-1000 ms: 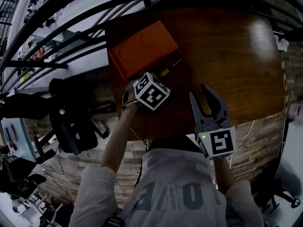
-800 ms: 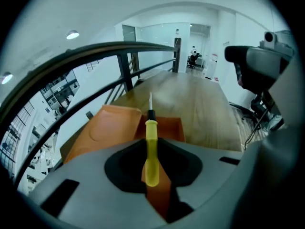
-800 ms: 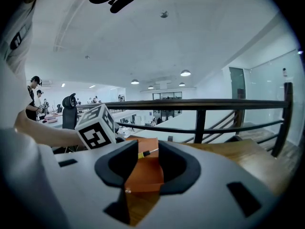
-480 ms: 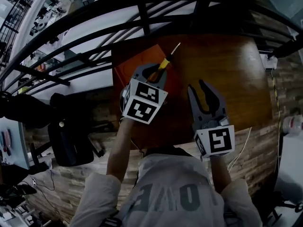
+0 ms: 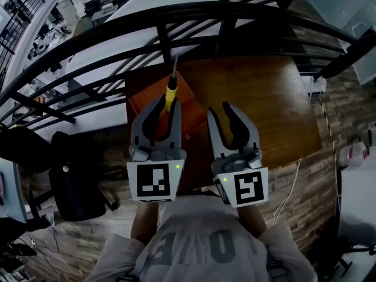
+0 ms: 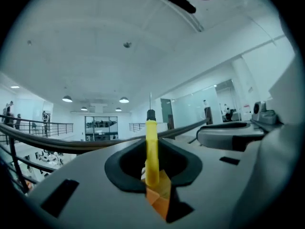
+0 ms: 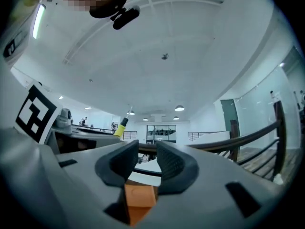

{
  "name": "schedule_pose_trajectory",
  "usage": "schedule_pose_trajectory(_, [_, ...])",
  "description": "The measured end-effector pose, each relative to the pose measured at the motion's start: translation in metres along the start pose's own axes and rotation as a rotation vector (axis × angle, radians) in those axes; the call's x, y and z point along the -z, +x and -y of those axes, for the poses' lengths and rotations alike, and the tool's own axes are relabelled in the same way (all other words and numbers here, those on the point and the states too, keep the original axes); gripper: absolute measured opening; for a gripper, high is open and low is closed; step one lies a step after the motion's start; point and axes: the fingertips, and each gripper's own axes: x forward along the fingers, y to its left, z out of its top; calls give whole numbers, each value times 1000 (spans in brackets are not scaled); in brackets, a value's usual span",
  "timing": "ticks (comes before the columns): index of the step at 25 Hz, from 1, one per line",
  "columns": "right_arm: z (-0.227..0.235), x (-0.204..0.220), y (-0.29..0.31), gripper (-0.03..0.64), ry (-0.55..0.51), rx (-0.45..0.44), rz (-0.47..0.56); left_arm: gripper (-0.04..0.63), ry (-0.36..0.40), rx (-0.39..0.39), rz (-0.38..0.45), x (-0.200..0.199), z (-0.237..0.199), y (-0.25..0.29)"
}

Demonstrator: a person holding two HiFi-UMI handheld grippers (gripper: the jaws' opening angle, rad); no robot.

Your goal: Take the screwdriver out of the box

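Observation:
My left gripper (image 5: 167, 106) is shut on a yellow-handled screwdriver (image 5: 171, 93), held up high above the table with its thin metal shaft pointing away from me. In the left gripper view the yellow handle (image 6: 151, 144) stands pinched between the dark pads. The orange box (image 5: 154, 101) lies far below on the wooden table (image 5: 264, 98), partly hidden behind the left gripper. My right gripper (image 5: 221, 111) hangs beside the left one, open with a narrow gap and nothing in it. The right gripper view shows the box (image 7: 139, 197) under the pads and the screwdriver (image 7: 123, 124) at left.
A dark metal railing (image 5: 205, 10) curves past the table's far side, with a lower floor beyond it. A black chair (image 5: 76, 181) stands at the left. A white cable (image 5: 292, 187) hangs off the table's right side.
Both grippers have risen toward the camera. The left one lifted the screwdriver up out of the orange box and swung from pointing down to pointing level; the right rose alongside.

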Motion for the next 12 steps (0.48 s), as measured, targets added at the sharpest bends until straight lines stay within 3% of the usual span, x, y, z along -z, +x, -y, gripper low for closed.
schedule_pose_trajectory(4, [-12, -6, -8, 124, 6, -7, 29, 84, -46, -107, 110, -5, -11, -34])
schedule_pose_trajectory(12, [-24, 8, -7, 124, 25, -25, -9, 84, -23, -202, 141, -3, -34, -56])
